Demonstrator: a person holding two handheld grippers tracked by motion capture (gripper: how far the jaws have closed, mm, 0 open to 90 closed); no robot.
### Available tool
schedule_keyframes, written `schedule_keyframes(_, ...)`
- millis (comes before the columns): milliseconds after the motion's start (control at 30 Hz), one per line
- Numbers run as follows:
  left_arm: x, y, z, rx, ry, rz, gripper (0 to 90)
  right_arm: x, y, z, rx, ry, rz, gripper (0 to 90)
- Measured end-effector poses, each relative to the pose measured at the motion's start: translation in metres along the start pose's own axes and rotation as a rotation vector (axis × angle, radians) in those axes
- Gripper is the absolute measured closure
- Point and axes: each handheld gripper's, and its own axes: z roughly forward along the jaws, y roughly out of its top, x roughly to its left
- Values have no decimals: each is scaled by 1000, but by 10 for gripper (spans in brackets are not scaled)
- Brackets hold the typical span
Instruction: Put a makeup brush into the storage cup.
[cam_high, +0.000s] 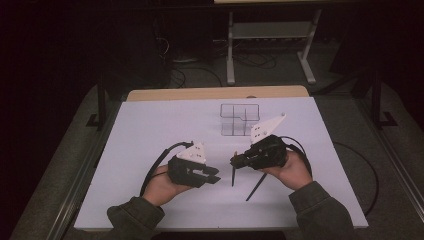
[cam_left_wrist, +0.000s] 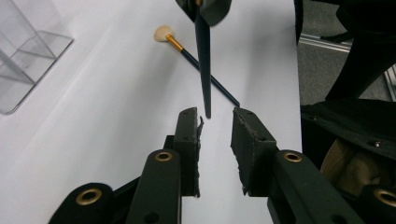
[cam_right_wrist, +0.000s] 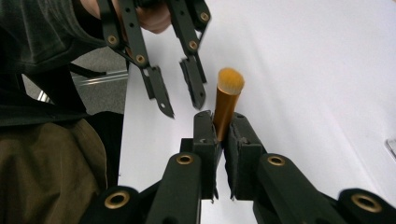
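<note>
My right gripper (cam_right_wrist: 222, 125) is shut on the gold ferrule of a makeup brush (cam_right_wrist: 227, 100), whose bristle tuft points away from the camera. In the high view that brush (cam_high: 233, 176) hangs with its dark handle pointing down from the right gripper (cam_high: 235, 161) toward the table. My left gripper (cam_high: 216, 176) is open just left of it. In the left gripper view the dark handle's tip (cam_left_wrist: 206, 88) hangs just in front of the left gripper (cam_left_wrist: 215, 133), in line with the gap between its jaws. A second brush (cam_left_wrist: 187, 53) with pale bristles lies flat on the table beyond.
A clear plastic organizer (cam_high: 240, 120) with several compartments stands at the back middle of the white table (cam_high: 150, 130). The second brush (cam_high: 256, 187) lies under my right hand. A metal stand (cam_high: 270, 35) and cables are on the floor behind the table.
</note>
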Motion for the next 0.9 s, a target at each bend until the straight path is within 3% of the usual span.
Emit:
schedule_keyframes(733, 3, -29, -23, -7, 87, -58, 607, -22, 0, -11, 40, -26, 43, 826)
schedule_keyframes(900, 0, -36, -25, 14, 106, -45, 582, -25, 2, -14, 45, -35, 49, 826)
